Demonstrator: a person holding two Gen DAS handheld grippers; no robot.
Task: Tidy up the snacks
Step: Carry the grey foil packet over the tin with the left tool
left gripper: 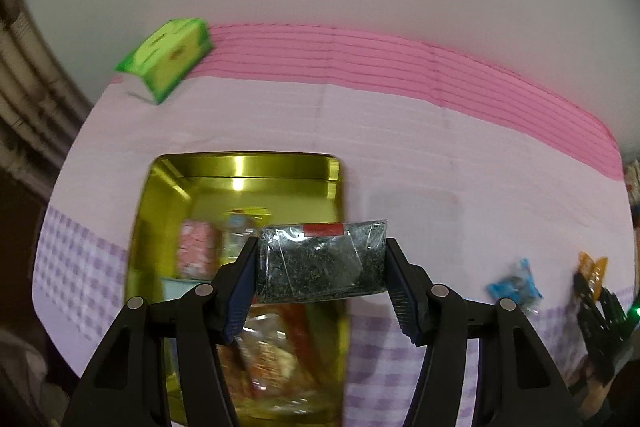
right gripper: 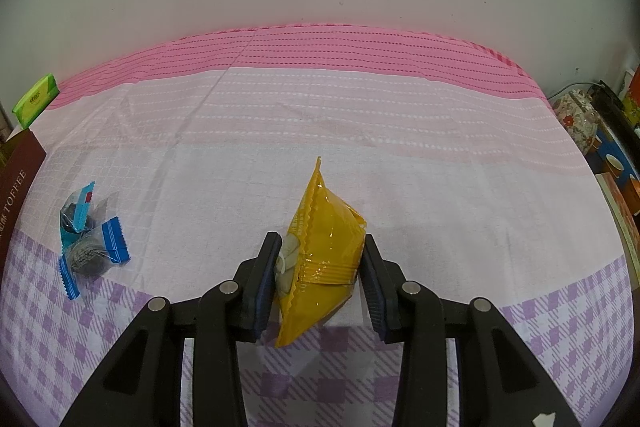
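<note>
My left gripper (left gripper: 321, 269) is shut on a clear packet of dark seaweed with a red label (left gripper: 320, 263), held in the air over the right edge of a gold tin (left gripper: 256, 167). Inside the tin lie several wrapped snacks, blurred. My right gripper (right gripper: 320, 275) is shut on a yellow snack packet (right gripper: 324, 251), squeezed between both pads just above the tablecloth. Two blue-ended clear wrappers with dark sweets (right gripper: 86, 233) lie on the cloth to its left; the same blue wrappers (left gripper: 514, 285) show at the right of the left wrist view, beside the right gripper (left gripper: 592, 287).
A green tissue pack (left gripper: 168, 59) sits at the far left edge of the pink and lilac tablecloth (right gripper: 360, 131). A brown toffee box (right gripper: 16, 183) stands at the left. Floral and orange items (right gripper: 580, 115) crowd the right edge. A white wall backs the table.
</note>
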